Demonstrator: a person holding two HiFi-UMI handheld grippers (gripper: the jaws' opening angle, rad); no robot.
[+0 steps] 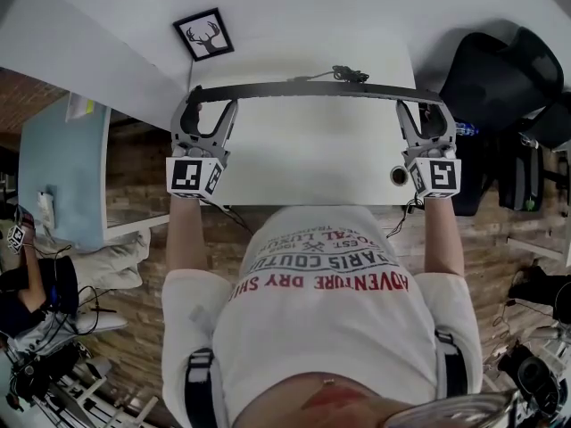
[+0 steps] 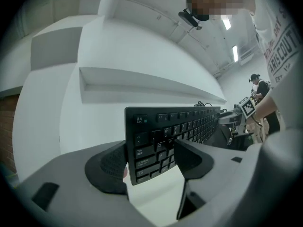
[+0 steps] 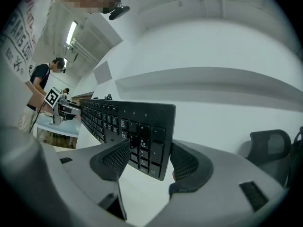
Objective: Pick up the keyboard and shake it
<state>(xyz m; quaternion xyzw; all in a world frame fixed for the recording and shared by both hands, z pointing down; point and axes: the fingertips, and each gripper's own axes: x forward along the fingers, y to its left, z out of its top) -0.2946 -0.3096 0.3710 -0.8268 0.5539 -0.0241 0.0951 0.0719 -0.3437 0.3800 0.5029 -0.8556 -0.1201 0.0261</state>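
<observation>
A long black keyboard [image 1: 312, 89] hangs in the air above the white desk [image 1: 303, 154], seen edge-on in the head view. My left gripper [image 1: 193, 99] is shut on its left end, and my right gripper [image 1: 430, 99] is shut on its right end. In the left gripper view the keyboard [image 2: 175, 134] stands on edge, keys facing the camera, clamped between the two pads [image 2: 111, 167]. The right gripper view shows the numpad end of the keyboard [image 3: 137, 126] pinched between both pads [image 3: 187, 167]. Its cable [image 1: 343, 74] bunches at the far edge.
A framed deer picture [image 1: 203, 35] hangs on the wall beyond the desk. A black office chair [image 1: 500, 83] stands to the right. A round cable hole [image 1: 399, 176] sits in the desk near its right front corner. Another person [image 1: 27, 275] is at the left.
</observation>
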